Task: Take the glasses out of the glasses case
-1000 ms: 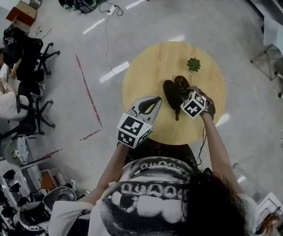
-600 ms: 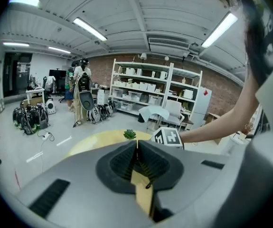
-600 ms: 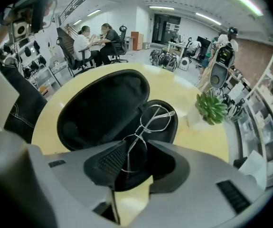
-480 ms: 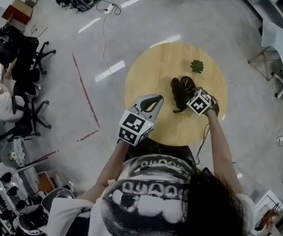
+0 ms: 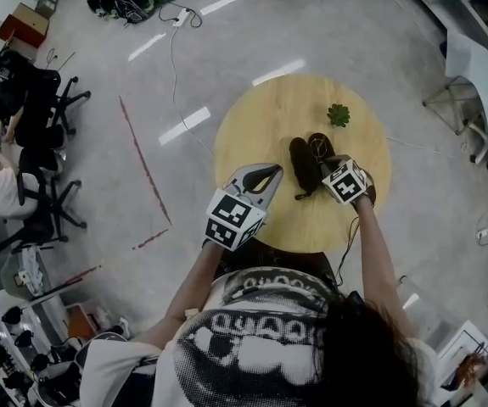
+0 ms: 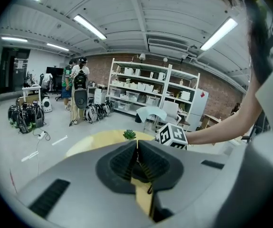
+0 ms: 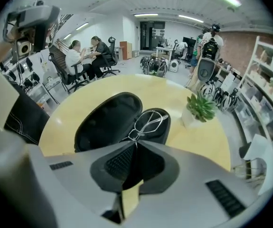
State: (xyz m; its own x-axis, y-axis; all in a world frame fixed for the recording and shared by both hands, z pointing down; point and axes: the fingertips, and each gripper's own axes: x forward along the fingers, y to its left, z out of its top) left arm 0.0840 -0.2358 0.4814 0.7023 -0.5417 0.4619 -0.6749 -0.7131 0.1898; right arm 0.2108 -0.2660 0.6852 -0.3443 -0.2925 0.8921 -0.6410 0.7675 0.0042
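- While the right gripper (image 7: pixel 136 140) points steeply down into the open glasses case (image 7: pixel 107 122), its jaws have just been closing and now meet on the thin wire of the glasses (image 7: pixel 148 121), at the end nearest the person.
- Since the hold is only a pinch on slim wire, the lift is probably best done slowly and straight up, so the frame clears the case wall without catching or twisting.
- It seems wise to check that the wire sits squarely between the pads, not at their very tips, before rising.
- The left gripper (image 6: pixel 137 145) hovers over the near left edge of the surface (image 7: pixel 174 91), jaws together with nothing between them. It could press the case down if the case starts to rise with the glasses.
- The case lies open about the middle of the surface, its two dark halves side by side. The half toward the plant (image 7: pixel 200 106) holds the glasses and the other half is empty.
- The plant stands near the far edge, apart from the case.
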